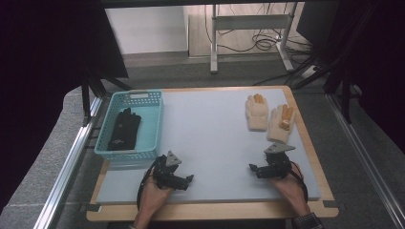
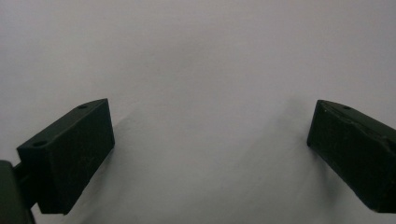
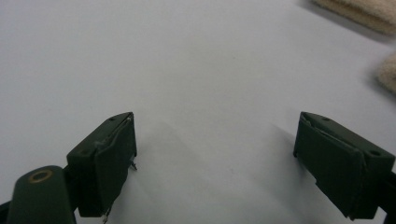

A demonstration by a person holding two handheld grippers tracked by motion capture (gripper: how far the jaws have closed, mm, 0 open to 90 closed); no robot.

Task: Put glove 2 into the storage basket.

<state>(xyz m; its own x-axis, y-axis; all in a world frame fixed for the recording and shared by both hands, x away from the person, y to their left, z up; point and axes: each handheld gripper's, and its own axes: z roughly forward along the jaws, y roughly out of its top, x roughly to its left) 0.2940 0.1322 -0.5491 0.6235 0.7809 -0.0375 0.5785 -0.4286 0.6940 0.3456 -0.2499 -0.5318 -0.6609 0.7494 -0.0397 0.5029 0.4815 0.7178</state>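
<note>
Cream gloves [image 1: 267, 116] beyond right tongs [image 1: 252, 168]

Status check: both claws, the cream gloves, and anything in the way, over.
Left claw open, empty, low over mat. Right claw open, empty. Two cream gloves flat at far right, untouched. Black glove in blue basket. Path clear.

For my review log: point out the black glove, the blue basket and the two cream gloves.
black glove [image 1: 124, 128]: high view, on its palm.
blue basket [image 1: 128, 153]: high view, on its near rim.
cream gloves [image 1: 257, 114]: high view, on the left one's palm.
</note>
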